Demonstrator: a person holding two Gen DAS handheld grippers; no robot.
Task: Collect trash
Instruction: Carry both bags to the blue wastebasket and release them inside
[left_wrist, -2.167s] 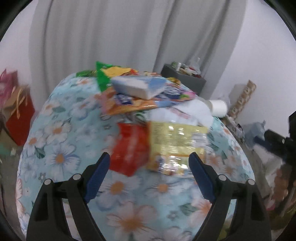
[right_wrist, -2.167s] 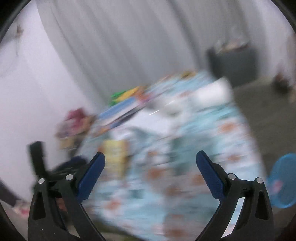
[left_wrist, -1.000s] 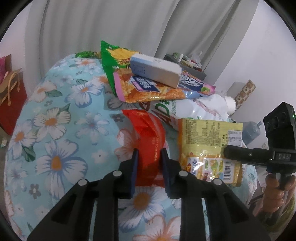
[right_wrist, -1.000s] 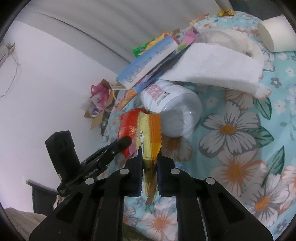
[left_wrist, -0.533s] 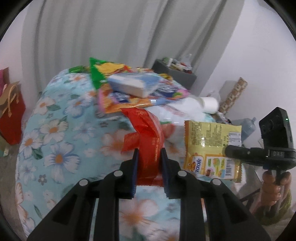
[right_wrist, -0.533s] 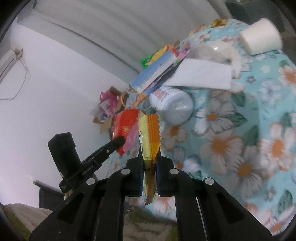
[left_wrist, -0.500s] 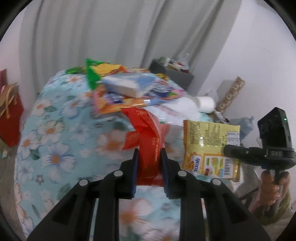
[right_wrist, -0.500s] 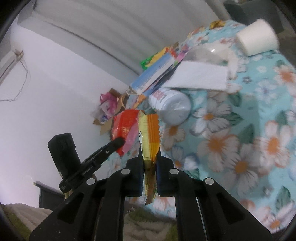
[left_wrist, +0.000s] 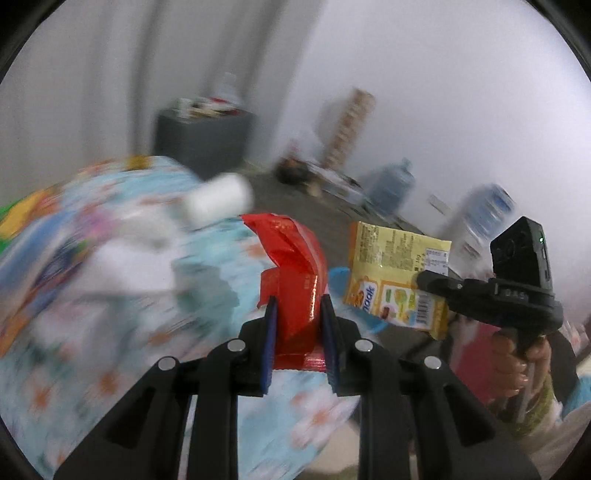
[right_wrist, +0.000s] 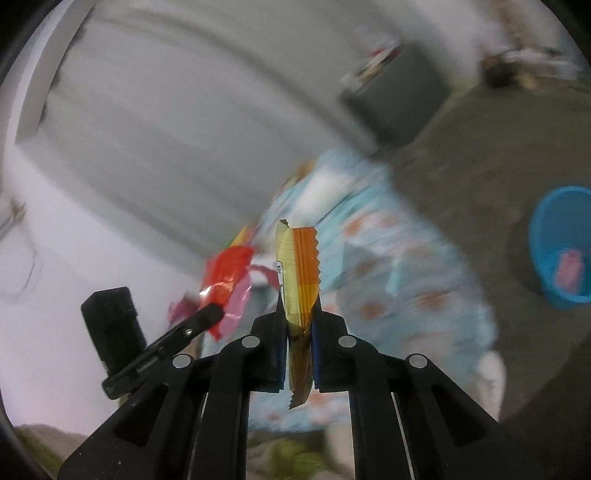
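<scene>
both hand-held grippers are clamping thin edges, left hand-held gripper gripping the crumpled red foil wrapper, right hand-held gripper pinching the flat yellow-orange snack packet, so either is risking slipping out short of the round blue plastic bin.

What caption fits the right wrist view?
Right gripper clamps a yellow wrapper above the floral table; blue bin on the floor.
</scene>
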